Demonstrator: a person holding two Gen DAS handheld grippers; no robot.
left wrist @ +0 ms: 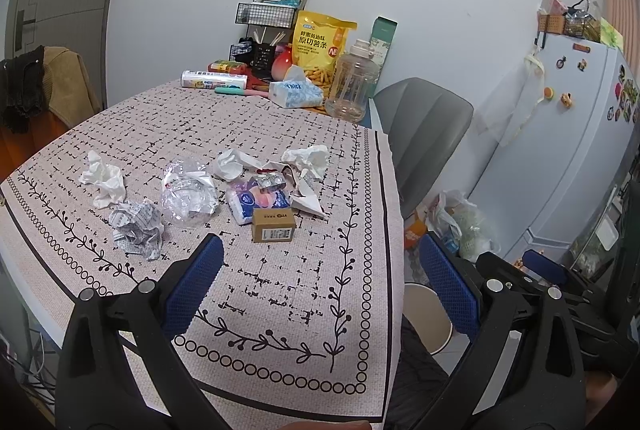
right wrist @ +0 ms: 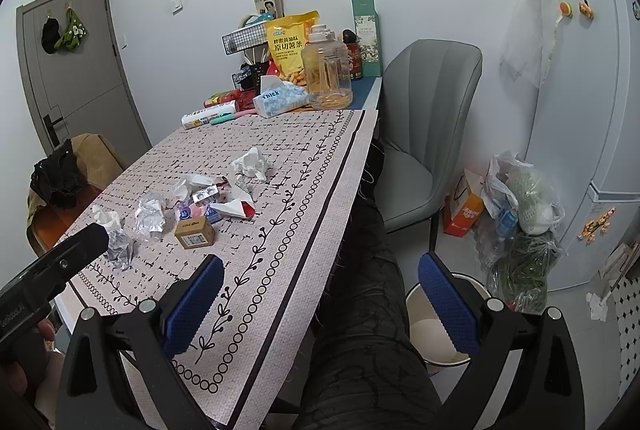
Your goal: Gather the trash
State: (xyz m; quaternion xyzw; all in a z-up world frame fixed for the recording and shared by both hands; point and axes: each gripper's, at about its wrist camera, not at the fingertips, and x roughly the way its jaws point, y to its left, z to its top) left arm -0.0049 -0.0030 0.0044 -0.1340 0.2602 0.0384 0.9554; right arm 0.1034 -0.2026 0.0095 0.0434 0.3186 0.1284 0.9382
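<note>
Both grippers, left gripper (left wrist: 320,266) and right gripper (right wrist: 322,282), gape empty; crumpled tissues (left wrist: 105,179), cardboard box (left wrist: 273,226) litter tablecloth (left wrist: 280,294) near its front edge.

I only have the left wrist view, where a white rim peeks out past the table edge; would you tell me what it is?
Observer: It is a round, open-topped white bin on the floor beside the person's leg.
Operator: Is anything in it?
Observer: What shows of its inside looks bare; one finger of the right gripper hides the rest.
Operator: And the chair seat?
Observer: The grey chair has nothing on its seat.
</note>
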